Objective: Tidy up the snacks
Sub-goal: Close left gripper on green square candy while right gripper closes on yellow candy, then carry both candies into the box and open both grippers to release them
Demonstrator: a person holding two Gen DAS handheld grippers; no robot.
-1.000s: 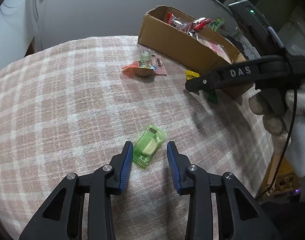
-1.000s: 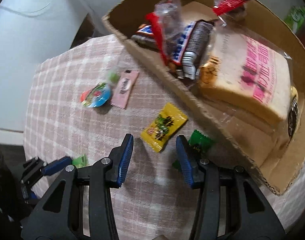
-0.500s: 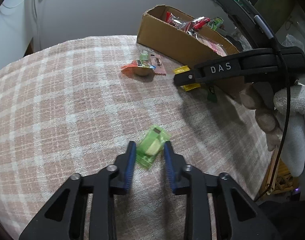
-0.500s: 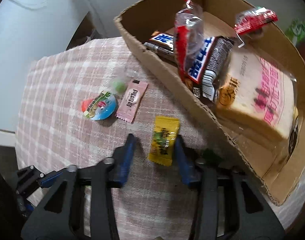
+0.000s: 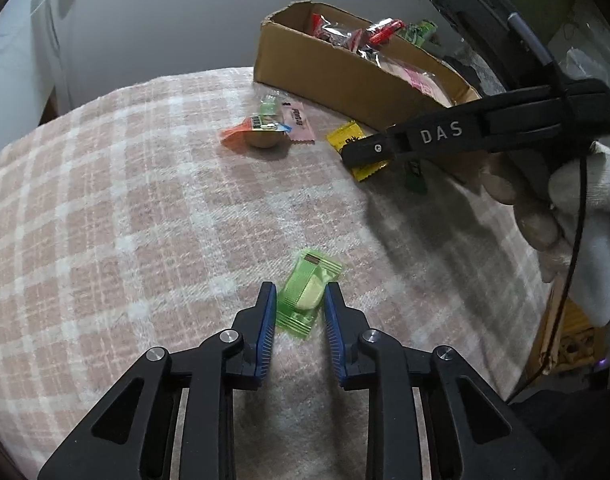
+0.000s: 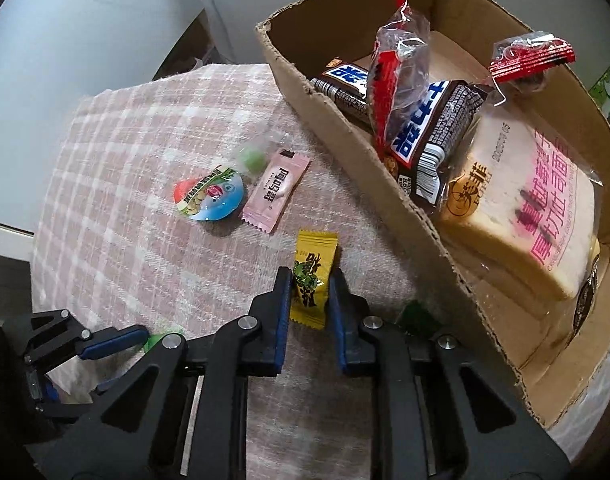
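Both pairs of tongs have narrowed since a second ago, when each stood spread around its sweet; the yellow one has also swung from slanted to nearly upright between the blue pads. Left to right in the left wrist view: pink-and-white checked cloth (image 5: 125, 208); left gripper (image 5: 300, 306) pinching the green wrapped candy (image 5: 309, 291) by its near end, candy lying on the cloth; further back a small cluster — orange-lidded jelly cup (image 5: 261, 136), pink sachet (image 5: 299, 122); then the yellow candy (image 5: 345, 136) partly hidden under the right gripper's black arm, which reads "DAS" in white; cardboard box (image 5: 325, 76) behind; a white-gloved hand (image 5: 585, 216) at the far right edge. Right wrist view, left to right: the left gripper's blue pad low in the corner; jelly cup (image 6: 209, 194) with round printed lid, print too small to read; pink sachet (image 6: 275, 190), Chinese characters; right gripper (image 6: 309, 292) pressed onto the yellow candy (image 6: 313, 276), green cartoon figure and black characters on the wrapper, lower half between the pads; a dark green candy (image 6: 419, 316) just right of the tongs, against the box wall. Box (image 6: 345, 120) holds brown bars with blue-white characters, red-and-clear wrappers, and a bagged bread slice (image 6: 533, 208) with pink characters and a date stamp starting "202".
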